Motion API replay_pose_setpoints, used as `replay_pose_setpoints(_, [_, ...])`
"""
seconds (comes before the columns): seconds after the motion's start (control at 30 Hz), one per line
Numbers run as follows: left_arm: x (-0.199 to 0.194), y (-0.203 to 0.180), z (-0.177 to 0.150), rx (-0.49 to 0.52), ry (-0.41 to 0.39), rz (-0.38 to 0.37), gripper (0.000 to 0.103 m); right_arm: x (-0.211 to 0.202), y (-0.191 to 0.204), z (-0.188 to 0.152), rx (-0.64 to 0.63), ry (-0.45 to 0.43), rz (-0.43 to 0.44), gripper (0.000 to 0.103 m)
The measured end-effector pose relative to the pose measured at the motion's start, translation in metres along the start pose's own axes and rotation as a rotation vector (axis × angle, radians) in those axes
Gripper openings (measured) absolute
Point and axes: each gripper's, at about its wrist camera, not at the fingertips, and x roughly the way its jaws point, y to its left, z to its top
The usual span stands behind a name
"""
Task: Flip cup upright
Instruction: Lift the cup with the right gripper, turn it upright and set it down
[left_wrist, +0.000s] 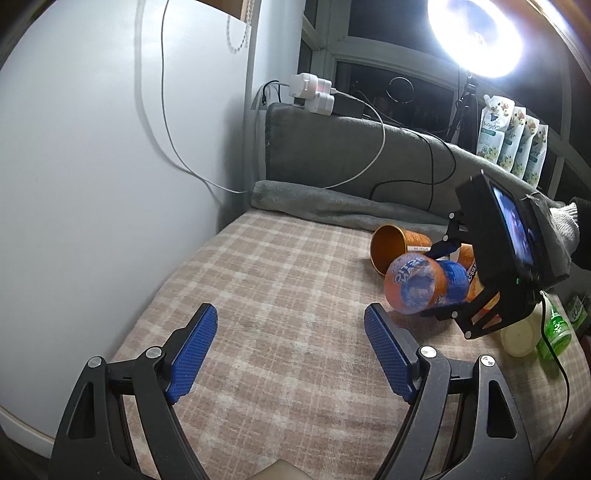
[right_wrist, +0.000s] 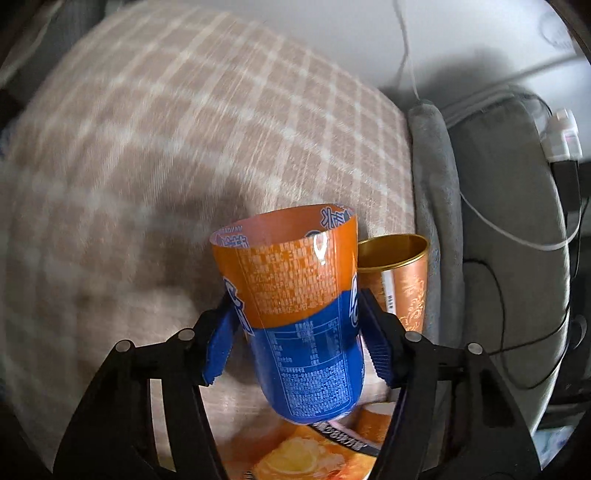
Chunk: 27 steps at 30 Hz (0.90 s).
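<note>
Right gripper clamped on the orange-and-blue cup at lower centre of the right wrist view, pads on the blue band, open mouth tilted away, above the plaid bed cover. The thin, printed wall looks light and easily dented; a mid-body hold with gentle pressure seems best. Gold cup lies just beside. Left gripper spread apart, empty, lower centre of its own view.

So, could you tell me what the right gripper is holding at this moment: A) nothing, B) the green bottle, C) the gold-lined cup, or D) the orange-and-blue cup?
D: the right gripper has its blue pads pressed on both sides of the orange-and-blue cup, lifted off the plaid cloth.
</note>
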Motion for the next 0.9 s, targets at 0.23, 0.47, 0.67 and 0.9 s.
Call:
replay_pose_setpoints(0.23, [-0.012, 0.002, -0.002, 0.0, -0.021, -0.013, 0.082, -0.026, -0.026, 0.002, 0.291, -0.063, 0.133, 0.064])
replay_pose_setpoints(0.47, [-0.027, 0.004, -0.006, 0.0, -0.04, -0.034, 0.082, -0.049, -0.033, -0.008, 0.553, -0.117, 0.219, 0.061])
replay_pose_setpoints(0.67, [-0.046, 0.005, -0.01, 0.008, -0.063, -0.047, 0.082, -0.071, -0.02, -0.018, 0.702, -0.188, 0.288, 0.061])
replay_pose_setpoints(0.9, [-0.069, 0.004, -0.015, 0.025, -0.092, -0.06, 0.082, -0.086, 0.0, -0.054, 0.949, -0.229, 0.534, 0.061])
